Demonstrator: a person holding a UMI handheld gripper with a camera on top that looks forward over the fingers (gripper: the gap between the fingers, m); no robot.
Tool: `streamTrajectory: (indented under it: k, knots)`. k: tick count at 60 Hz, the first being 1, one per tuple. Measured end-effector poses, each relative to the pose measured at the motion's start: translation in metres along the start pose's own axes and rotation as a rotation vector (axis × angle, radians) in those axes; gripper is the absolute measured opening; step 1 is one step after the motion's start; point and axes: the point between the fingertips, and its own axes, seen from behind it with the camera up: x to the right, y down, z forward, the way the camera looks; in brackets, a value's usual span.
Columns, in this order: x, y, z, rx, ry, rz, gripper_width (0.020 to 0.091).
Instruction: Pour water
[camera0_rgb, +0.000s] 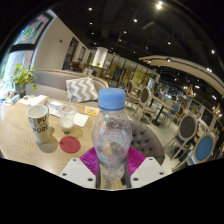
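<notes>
Gripper view: fingers (112, 176) pinching a clear plastic water bottle (111, 138) from both sides, magenta pads (134, 159) pressed against its lower body. Bottle upright between the fingers, blue cap (112, 98) on, standing out above the fingertips. Beyond and to the left, on the wooden desk (20, 140): a white paper cup (39, 125) with dark lettering, a clear drinking glass (68, 118) just beside it, and a red round coaster (69, 144) nearer the fingers. A yellow item (90, 110) farther back on the desk, too small to identify. Past the desk, a café-like room with patterned chairs (185, 128), a potted plant (20, 75) at the left, ceiling spotlights overhead.
</notes>
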Motion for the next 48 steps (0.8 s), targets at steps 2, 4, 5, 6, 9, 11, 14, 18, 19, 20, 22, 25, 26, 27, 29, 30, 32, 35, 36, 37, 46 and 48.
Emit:
streamTrajectory:
  k: [2,4,5,6,9,11,14,18,19,20,22,25,26,27,29,30,32,35,36,37,46,48]
  knots:
    - [0.001,-0.01,0.002,0.005,0.028,-0.059,0.0336]
    - [0.001,-0.021,0.003,0.004,0.059,-0.124,0.0337]
    - [0.0,-0.027,0.003,0.005,0.074,-0.157,0.0337]
    - [-0.001,-0.034,0.004,0.008,0.089,-0.19,0.0338]
    - [-0.004,-0.053,0.007,0.02,0.129,-0.293,0.0336]
    - [-0.004,-0.064,0.009,0.027,0.153,-0.367,0.0336]
    - [-0.007,-0.081,0.011,0.031,0.202,-0.498,0.0336]
    - [-0.016,-0.105,0.014,0.045,0.256,-0.667,0.0336]
    - [-0.02,-0.109,0.019,0.049,0.267,-0.706,0.0335]
    - [-0.023,-0.113,0.018,0.051,0.278,-0.746,0.0335]
    - [-0.03,-0.12,0.02,0.051,0.296,-0.823,0.0334]
    - [-0.042,-0.128,0.024,0.048,0.32,-0.917,0.0334]
    - [-0.045,-0.13,0.026,0.045,0.327,-0.95,0.0334]
    - [-0.048,-0.132,0.027,0.043,0.336,-0.982,0.0334]
    - [-0.055,-0.134,0.033,0.039,0.352,-1.048,0.0333]
    - [-0.058,-0.136,0.032,0.038,0.358,-1.082,0.0335]
    - [-0.067,-0.14,0.032,0.048,0.368,-1.163,0.0335]
    - [-0.075,-0.145,0.033,0.053,0.394,-1.287,0.0334]
    - [-0.078,-0.146,0.033,0.054,0.401,-1.322,0.0335]
    - [-0.081,-0.147,0.033,0.056,0.407,-1.352,0.0334]
    - [-0.089,-0.143,0.044,0.005,0.45,-1.527,0.0336]
    - [-0.09,-0.142,0.046,-0.005,0.453,-1.544,0.0338]
